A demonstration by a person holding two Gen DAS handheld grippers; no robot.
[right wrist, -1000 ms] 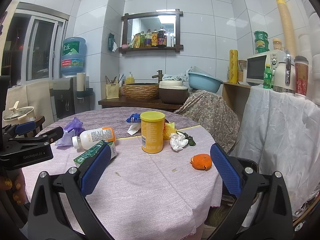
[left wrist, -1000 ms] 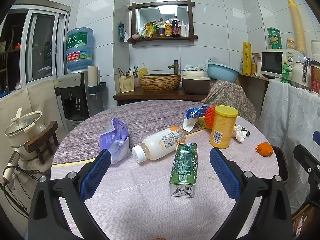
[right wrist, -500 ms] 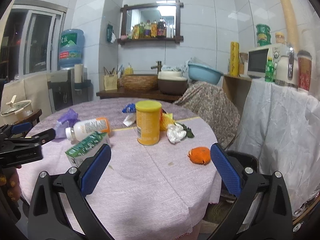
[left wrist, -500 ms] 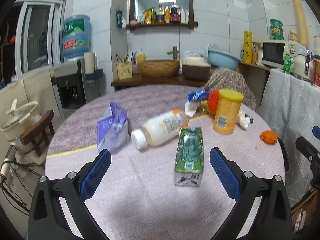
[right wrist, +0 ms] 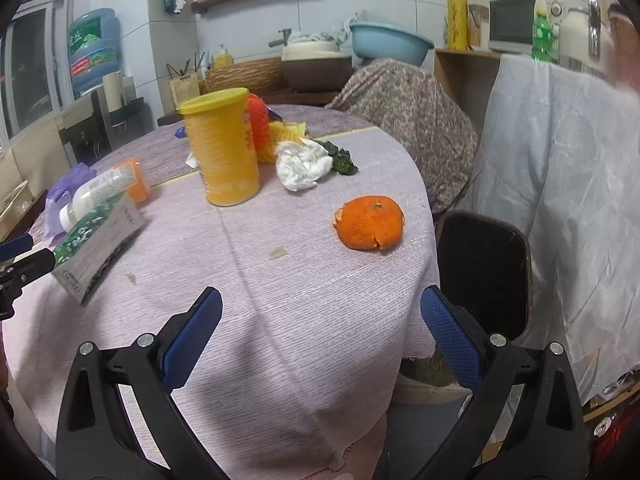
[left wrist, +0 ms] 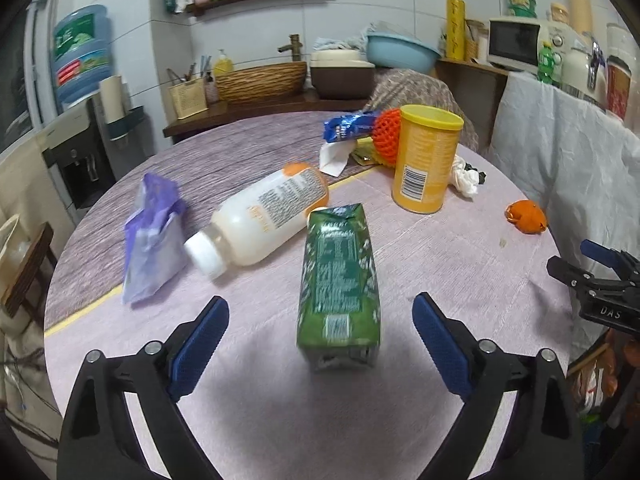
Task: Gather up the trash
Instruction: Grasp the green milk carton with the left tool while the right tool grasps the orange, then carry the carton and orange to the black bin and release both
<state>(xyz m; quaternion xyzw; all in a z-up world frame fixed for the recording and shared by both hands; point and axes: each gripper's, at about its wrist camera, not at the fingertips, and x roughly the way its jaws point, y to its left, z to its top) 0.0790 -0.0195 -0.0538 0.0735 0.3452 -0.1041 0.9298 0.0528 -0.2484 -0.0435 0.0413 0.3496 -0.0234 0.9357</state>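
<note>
Trash litters a round table (left wrist: 460, 280) draped in a pale lilac cloth, and everything here is placed from the green carton (left wrist: 338, 280) lying at its middle. Largest of the litter, the yellow canister (left wrist: 426, 164) stands upright beyond the carton to the right; it looks stiff and probably light, best taken across its straight sides. A white bottle (left wrist: 264, 220) lies on its side just behind and left of the carton, round and likely to roll or slip, so mid-body is the safer hold. The carton itself looks flat-sided, light and easily crushed; its long faces suit a gentle pinch. Left of it slumps a soft purple bag (left wrist: 152, 236); far to its right sits a piece of orange peel (right wrist: 370, 222), limp and fragile. The left gripper (left wrist: 320, 336) hovers spread wide with the carton's near end between its fingers, touching neither; the right gripper (right wrist: 320, 328) is likewise wide apart and empty, short of the peel. Motion blur smears the carton's print, whether any container holds liquid cannot be told, and a dark bin (right wrist: 482, 276) past the table's edge is half hidden.
</note>
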